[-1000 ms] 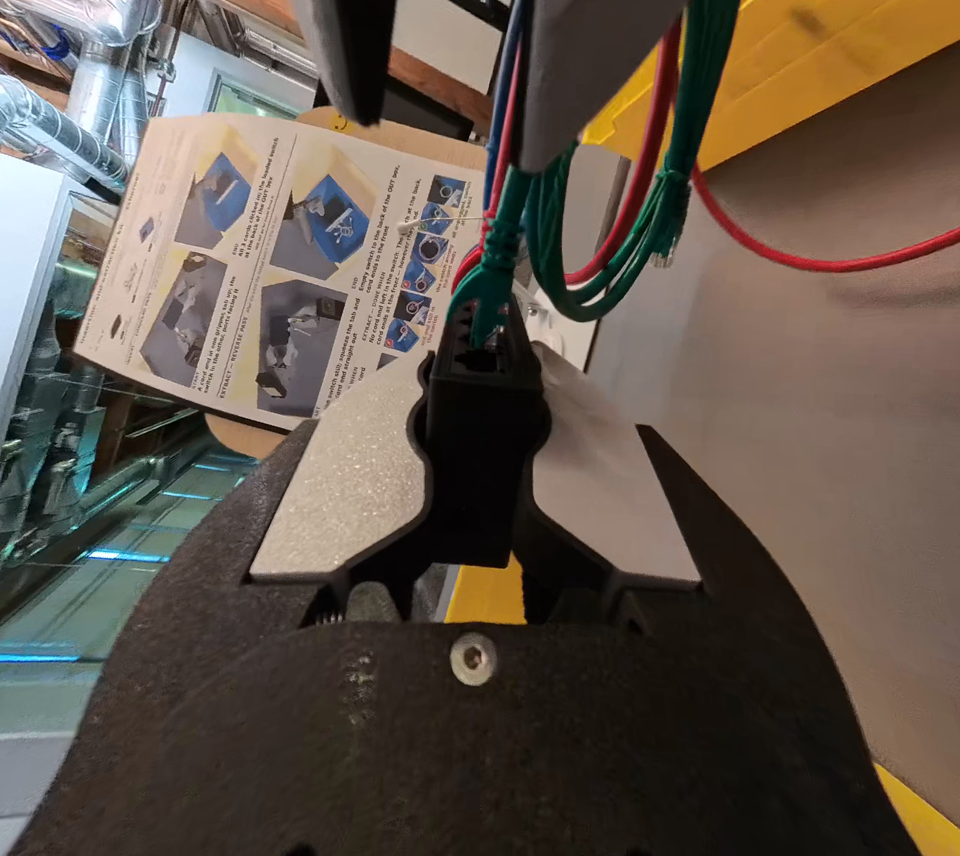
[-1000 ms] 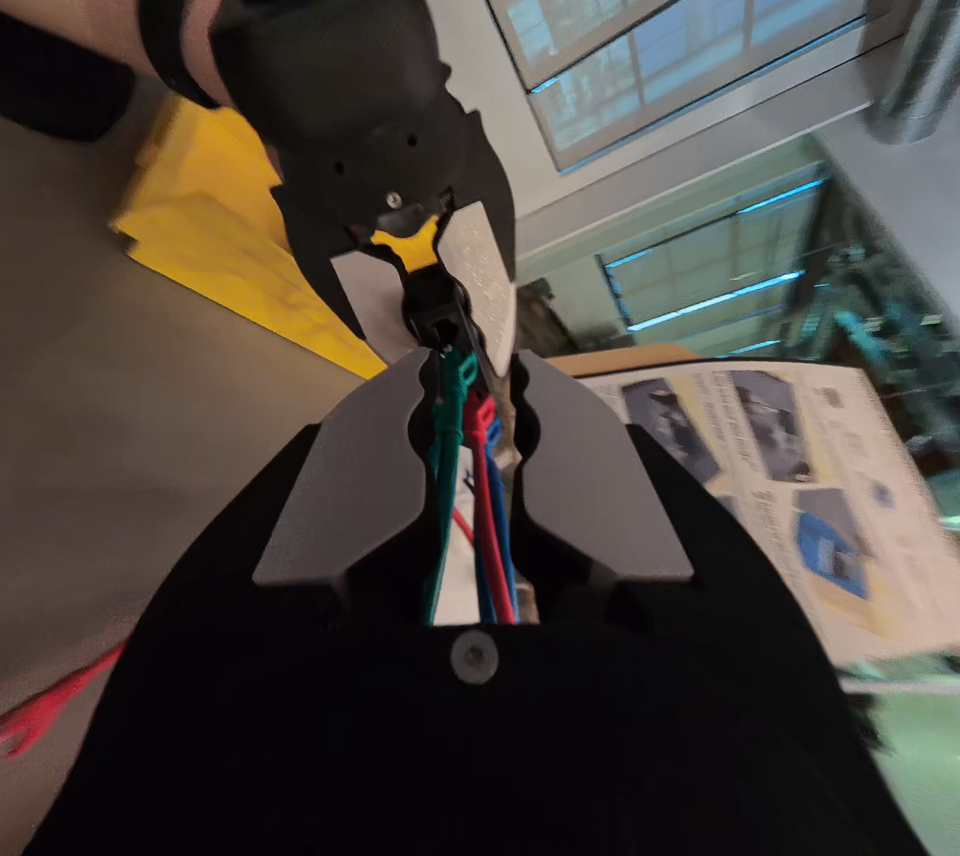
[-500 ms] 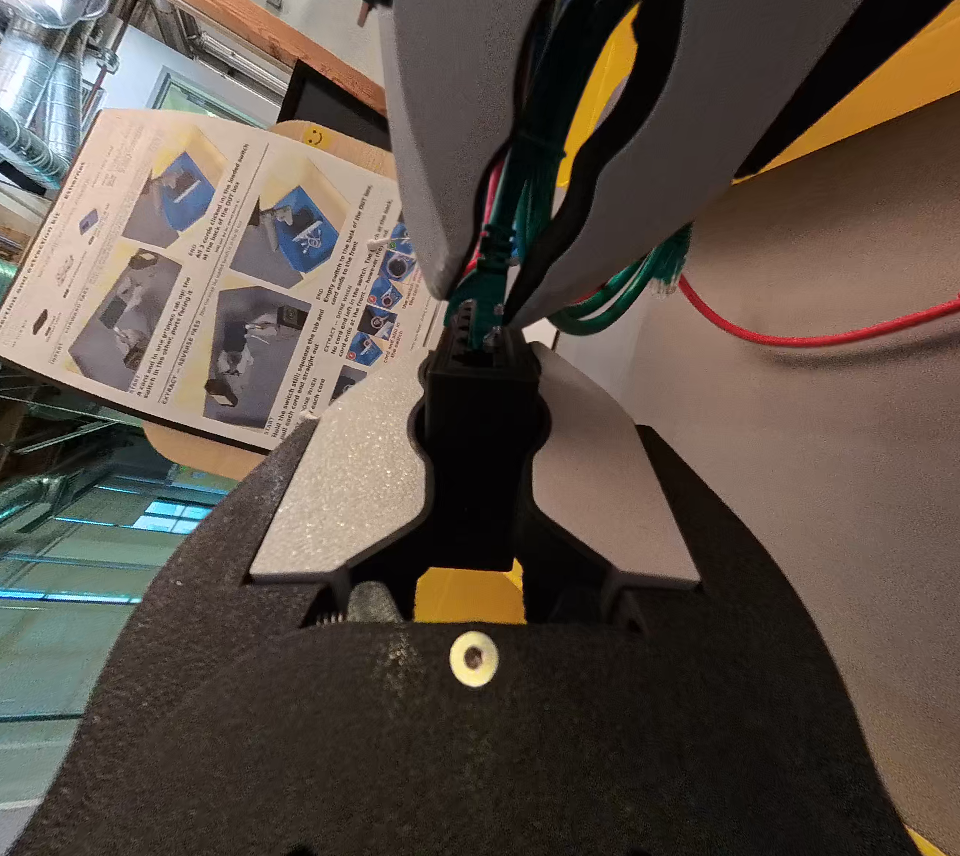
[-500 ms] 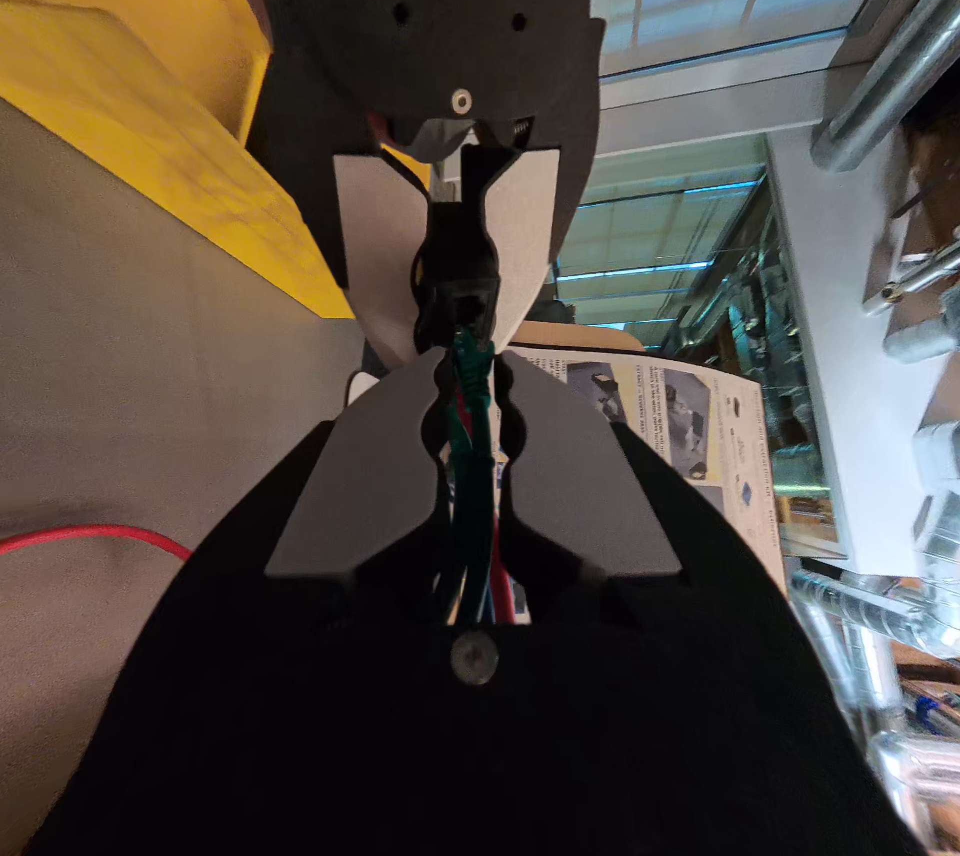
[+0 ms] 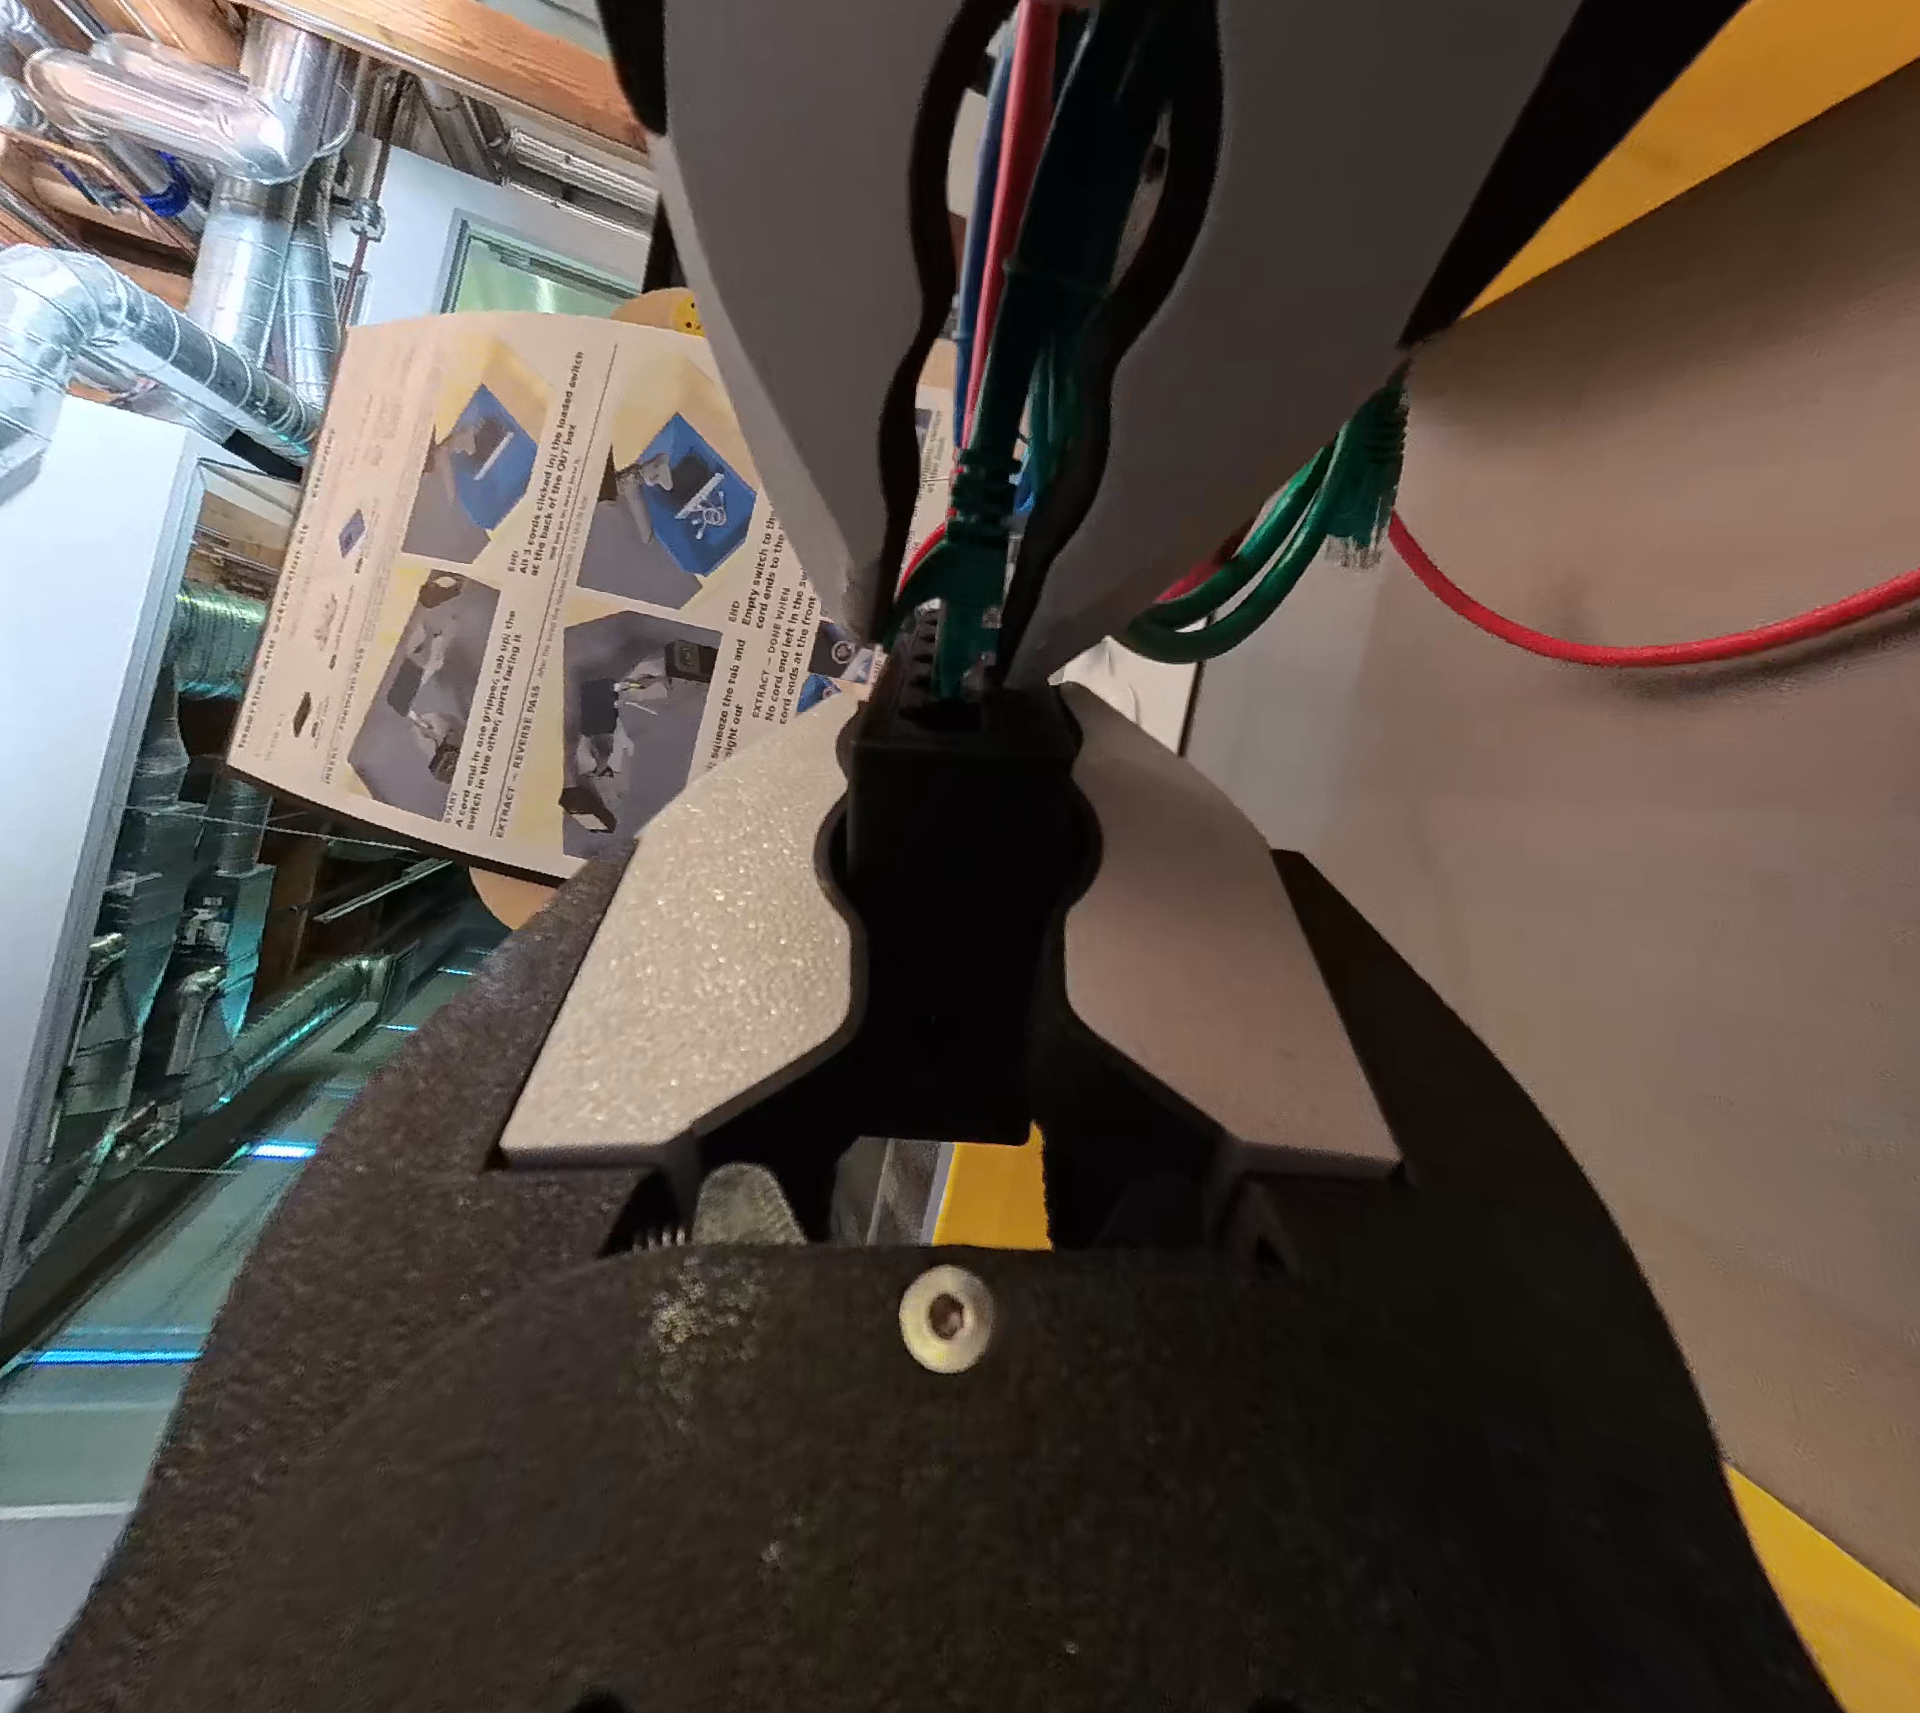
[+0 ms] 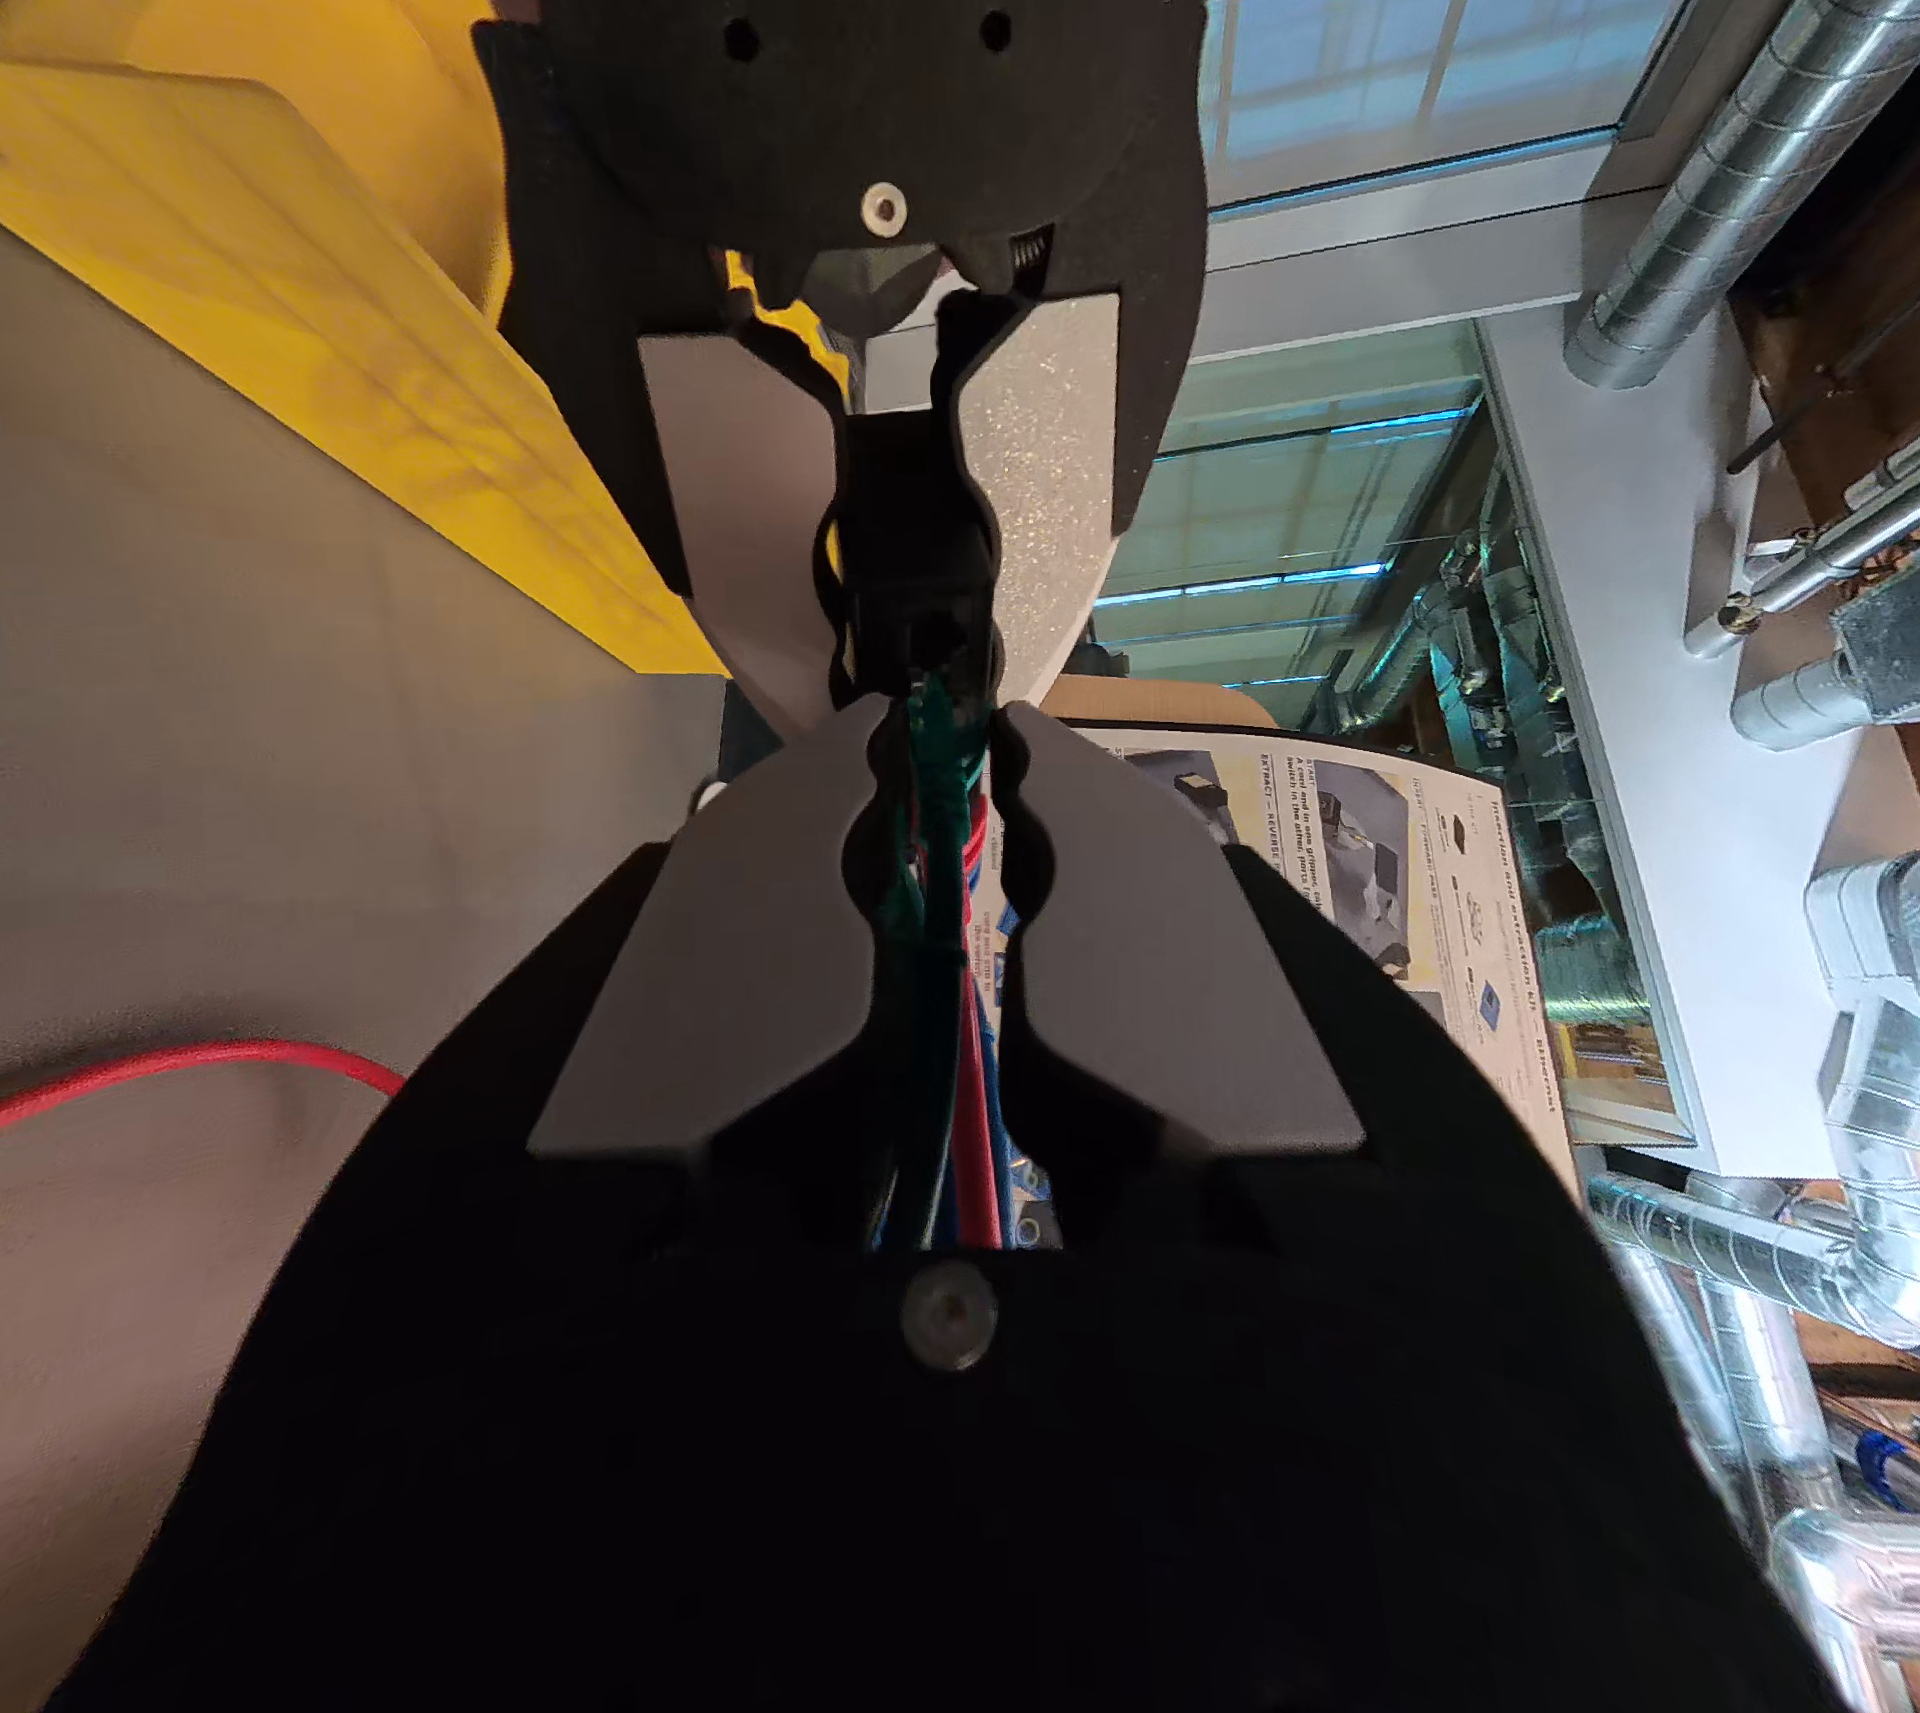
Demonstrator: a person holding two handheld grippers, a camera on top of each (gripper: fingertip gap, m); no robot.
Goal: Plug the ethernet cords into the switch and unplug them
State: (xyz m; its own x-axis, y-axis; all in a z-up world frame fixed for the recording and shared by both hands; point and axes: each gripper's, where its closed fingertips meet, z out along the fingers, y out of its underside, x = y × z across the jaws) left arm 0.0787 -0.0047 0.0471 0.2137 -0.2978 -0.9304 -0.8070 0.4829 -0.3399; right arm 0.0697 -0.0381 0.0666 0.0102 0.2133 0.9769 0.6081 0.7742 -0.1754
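My left gripper [image 5: 961,728] is shut on a small black switch [image 5: 961,842] and holds it in the air, ports facing away. My right gripper [image 6: 940,713] faces it tip to tip and is shut around a bundle of green, red and blue ethernet cords [image 6: 951,988]. A green plug [image 5: 971,593] sits in a switch port, right at the right gripper's fingertips. In the right wrist view the switch [image 6: 914,562] shows between the left gripper's pads. The other green cord ends [image 5: 1361,489] hang loose to the right.
A grey table top [image 5: 1610,936] lies on the right with a red cord [image 5: 1662,645] across it. A yellow bin [image 6: 260,292] stands beside it. A printed instruction sheet [image 5: 499,593] stands behind the grippers. Pipes and windows fill the background. Both grippers' tips are close together, under 4 cm apart.
My right gripper has swung in line with the switch and come close, so its fingertips now sit at the ports. The left gripper has kept hold of the switch.
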